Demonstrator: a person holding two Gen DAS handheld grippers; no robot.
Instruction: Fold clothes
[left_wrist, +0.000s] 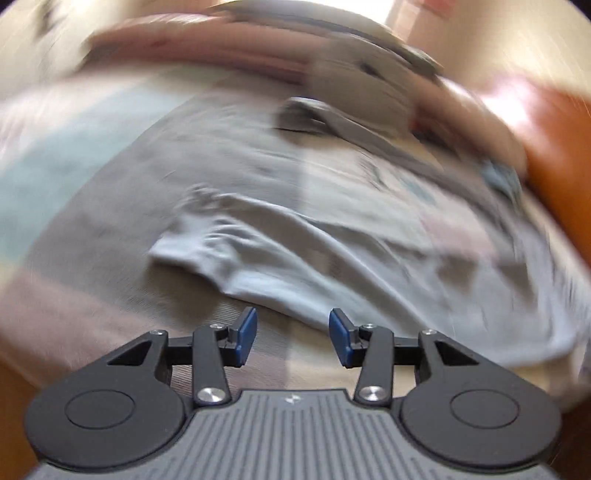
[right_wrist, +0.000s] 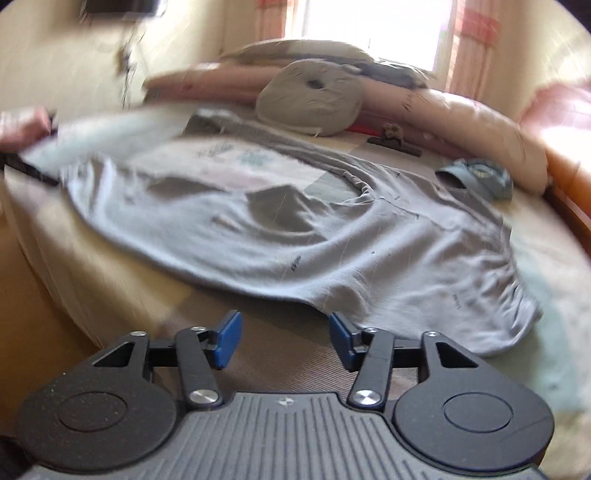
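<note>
**Two open grippers over a spread shirt**

Both sets of jaws stand apart, holding nothing. The left gripper (left_wrist: 293, 334) hovers just short of the sleeve (left_wrist: 192, 243); the right gripper (right_wrist: 284, 334) sits at the near edge of the shirt (right_wrist: 295, 236), likely lining up grasps. The shirt lies spread and rumpled on the bed (right_wrist: 122, 266), pillow (right_wrist: 310, 96) beyond.

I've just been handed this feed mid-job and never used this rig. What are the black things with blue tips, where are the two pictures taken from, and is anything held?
Each picture comes from a camera mounted on a hand-held gripper, looking along its two blue-padded fingers. One shows the left gripper, the other the right gripper. Both are open and hold nothing. Ahead lies a grey T-shirt spread, wrinkled, on a bed, with a grey cushion behind. The left view is motion-blurred.
</note>
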